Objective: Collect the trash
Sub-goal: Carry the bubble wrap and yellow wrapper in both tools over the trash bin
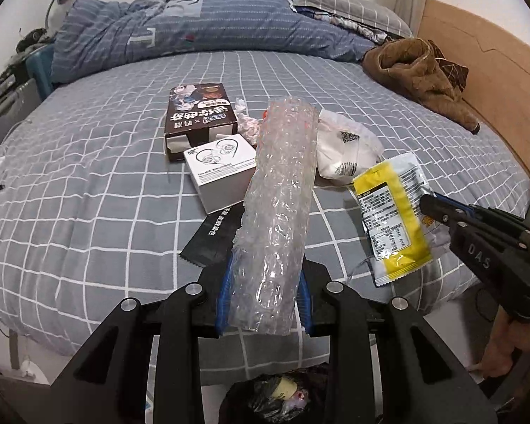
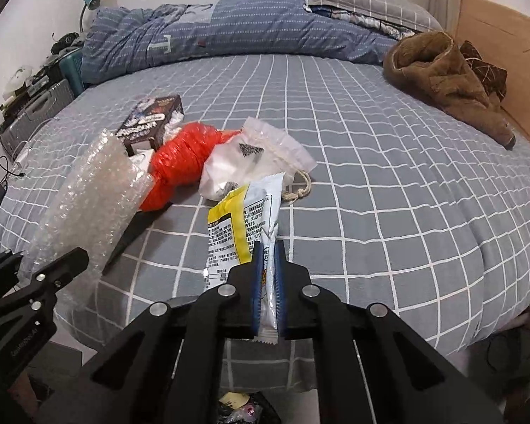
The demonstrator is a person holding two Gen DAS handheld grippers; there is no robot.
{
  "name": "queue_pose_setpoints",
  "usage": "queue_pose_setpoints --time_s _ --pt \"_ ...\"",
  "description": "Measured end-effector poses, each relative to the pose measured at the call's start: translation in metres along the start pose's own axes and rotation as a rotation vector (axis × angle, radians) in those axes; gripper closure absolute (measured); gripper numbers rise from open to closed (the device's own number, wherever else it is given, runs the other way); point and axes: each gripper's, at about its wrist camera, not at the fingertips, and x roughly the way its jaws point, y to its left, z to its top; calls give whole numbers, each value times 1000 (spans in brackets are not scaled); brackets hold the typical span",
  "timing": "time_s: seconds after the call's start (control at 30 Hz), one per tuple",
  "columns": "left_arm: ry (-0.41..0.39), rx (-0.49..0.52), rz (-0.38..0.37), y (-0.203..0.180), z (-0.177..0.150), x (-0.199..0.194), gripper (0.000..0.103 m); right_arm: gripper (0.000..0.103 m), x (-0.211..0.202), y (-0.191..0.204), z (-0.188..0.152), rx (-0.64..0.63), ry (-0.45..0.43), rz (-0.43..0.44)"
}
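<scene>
My left gripper [image 1: 265, 265] is shut on a long roll of clear bubble wrap [image 1: 279, 208], lifted over the bed's near edge. The same bubble wrap [image 2: 92, 198] shows at the left of the right wrist view. My right gripper [image 2: 268, 247] is shut on a yellow and white snack wrapper [image 2: 236, 226], held above the bed; from the left wrist view the wrapper [image 1: 388, 212] hangs at the right. On the bed lie a dark printed box [image 1: 201, 120], a white earphone box [image 1: 222, 169], a black sachet [image 1: 215, 236], a white plastic bag [image 2: 254, 159] and an orange bag [image 2: 187, 162].
A black trash bag [image 1: 279, 399] with rubbish sits on the floor below the grippers. A brown garment [image 1: 420, 74] lies by the wooden headboard at the right. A folded blue quilt [image 1: 194, 28] and pillow fill the far side. Luggage and cables [image 2: 35, 113] crowd the left.
</scene>
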Motion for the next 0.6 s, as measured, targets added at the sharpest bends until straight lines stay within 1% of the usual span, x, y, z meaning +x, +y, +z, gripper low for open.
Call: queue_pose_setpoints --time_s 0.3,0.6 --pt "-6 -5 1 2 -12 -15 74 98 -23 8 -11 -31 -30 -20" --pt "-13 -11 5 2 -28 -36 74 99 -44 8 -20 -28 -53 -30"
